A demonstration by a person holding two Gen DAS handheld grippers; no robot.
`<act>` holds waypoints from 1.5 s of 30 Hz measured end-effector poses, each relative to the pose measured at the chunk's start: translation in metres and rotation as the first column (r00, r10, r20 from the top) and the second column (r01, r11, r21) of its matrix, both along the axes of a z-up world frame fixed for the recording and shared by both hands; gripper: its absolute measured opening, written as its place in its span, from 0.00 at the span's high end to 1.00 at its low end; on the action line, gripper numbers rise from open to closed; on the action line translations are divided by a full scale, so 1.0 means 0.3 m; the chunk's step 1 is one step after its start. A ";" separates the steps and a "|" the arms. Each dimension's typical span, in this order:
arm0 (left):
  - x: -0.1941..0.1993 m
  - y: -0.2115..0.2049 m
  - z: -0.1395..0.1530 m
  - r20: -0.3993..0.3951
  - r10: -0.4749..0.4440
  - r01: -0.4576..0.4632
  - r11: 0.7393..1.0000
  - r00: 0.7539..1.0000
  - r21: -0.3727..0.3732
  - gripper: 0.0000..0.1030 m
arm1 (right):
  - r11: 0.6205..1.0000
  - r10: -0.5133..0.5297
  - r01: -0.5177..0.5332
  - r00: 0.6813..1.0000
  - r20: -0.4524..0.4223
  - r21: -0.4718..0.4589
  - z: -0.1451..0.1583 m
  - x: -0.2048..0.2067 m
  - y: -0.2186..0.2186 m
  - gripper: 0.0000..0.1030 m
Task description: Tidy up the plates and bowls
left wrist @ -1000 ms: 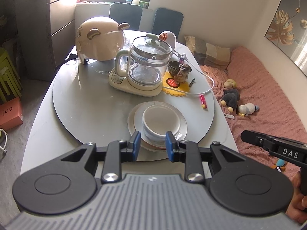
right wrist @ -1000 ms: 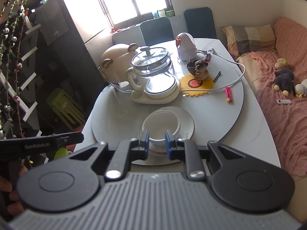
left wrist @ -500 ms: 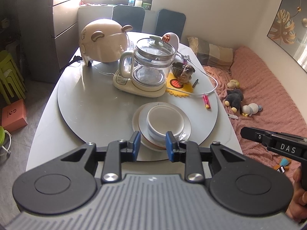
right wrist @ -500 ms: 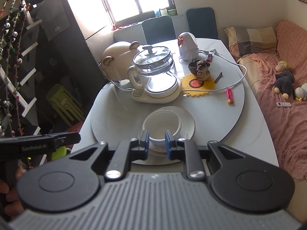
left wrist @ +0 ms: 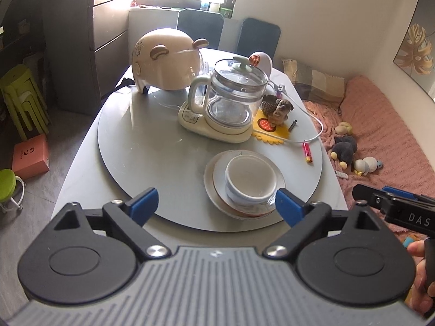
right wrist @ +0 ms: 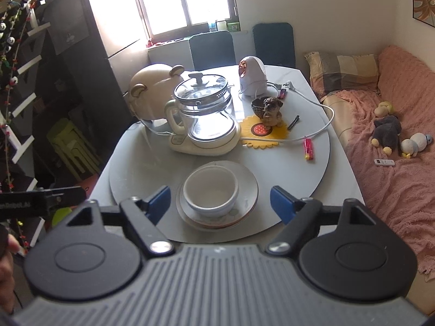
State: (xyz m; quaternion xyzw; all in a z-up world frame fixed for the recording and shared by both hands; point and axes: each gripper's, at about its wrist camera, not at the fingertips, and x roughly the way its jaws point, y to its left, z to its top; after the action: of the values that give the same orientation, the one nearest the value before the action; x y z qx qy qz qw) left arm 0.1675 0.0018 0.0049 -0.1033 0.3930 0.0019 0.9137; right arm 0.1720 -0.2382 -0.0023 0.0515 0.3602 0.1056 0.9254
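left gripper (left wrist: 216,206) and right gripper (right wrist: 220,203) now spread wide, nearly pinched half a second ago. bowl (right wrist: 210,191) sits stacked on plates (right wrist: 244,198) on turntable's near edge (untouched). only right view shows remote (right wrist: 384,162) unblurred.

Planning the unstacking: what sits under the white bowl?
The white bowl rests on stacked plates; at least two rims show. Their centres are covered, so anything between stays unseen.

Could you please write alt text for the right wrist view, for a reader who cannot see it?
The right gripper, fingers wide open, is above a white bowl stacked on plates at the near edge of a round turntable. Behind stand a glass kettle and a dog figurine.
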 end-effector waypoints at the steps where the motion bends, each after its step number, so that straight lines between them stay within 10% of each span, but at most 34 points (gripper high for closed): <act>1: -0.001 -0.002 0.002 0.002 -0.003 0.003 1.000 1.000 0.003 0.07 | 1.000 -0.001 0.001 1.000 -0.002 0.002 -0.001 0.002 -0.001 0.20; 7: 0.002 -0.007 0.003 0.001 -0.008 0.008 1.000 1.000 0.015 0.05 | 1.000 0.000 0.000 1.000 -0.014 -0.007 -0.003 0.010 0.004 0.00; 45: -0.023 -0.023 0.022 0.031 0.001 -0.002 1.000 1.000 0.021 0.05 | 1.000 0.007 -0.007 1.000 -0.016 -0.010 -0.013 0.010 0.008 0.00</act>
State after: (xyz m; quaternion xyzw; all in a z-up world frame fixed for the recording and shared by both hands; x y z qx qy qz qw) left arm 0.1607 -0.0051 0.0115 -0.0939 0.3788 0.0052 0.9207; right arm 0.1749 -0.2358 -0.0062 0.0466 0.3684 0.1067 0.9224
